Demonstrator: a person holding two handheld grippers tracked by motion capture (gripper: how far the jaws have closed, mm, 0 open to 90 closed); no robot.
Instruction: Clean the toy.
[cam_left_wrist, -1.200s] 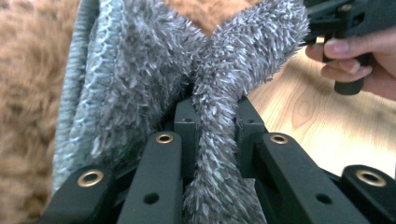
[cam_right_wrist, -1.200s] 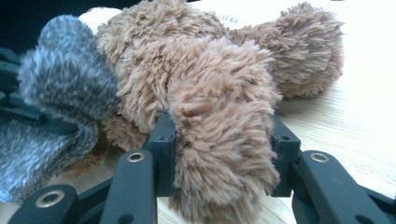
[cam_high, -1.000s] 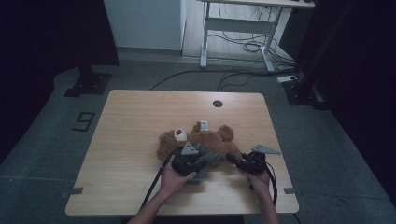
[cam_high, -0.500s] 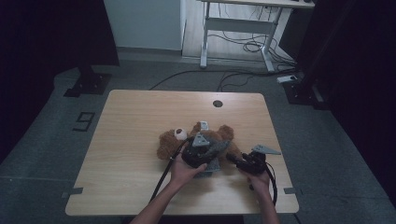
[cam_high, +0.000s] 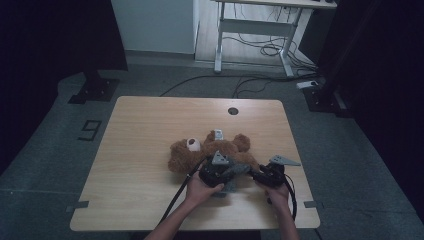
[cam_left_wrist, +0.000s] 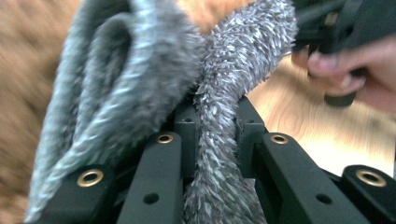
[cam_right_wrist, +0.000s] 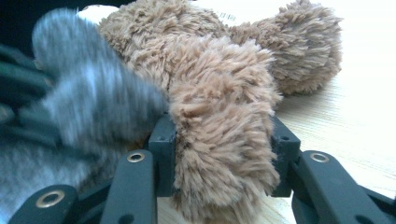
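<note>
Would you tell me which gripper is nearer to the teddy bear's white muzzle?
Left. The left gripper, shut on the grey fuzzy cloth, sits over the teddy bear just below its white muzzle; the right gripper clamps the bear's leg, farther away.

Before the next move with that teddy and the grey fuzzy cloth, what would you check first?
1. Left tongs clamped on the grey cloth: ok.
2. Right tongs clamped on the teddy bear's leg: ok.
3. Bear lying fully on the table: ok.
4. Cloth near the held leg: ok.
5. Cloth already around the leg: cannot tell.
</note>
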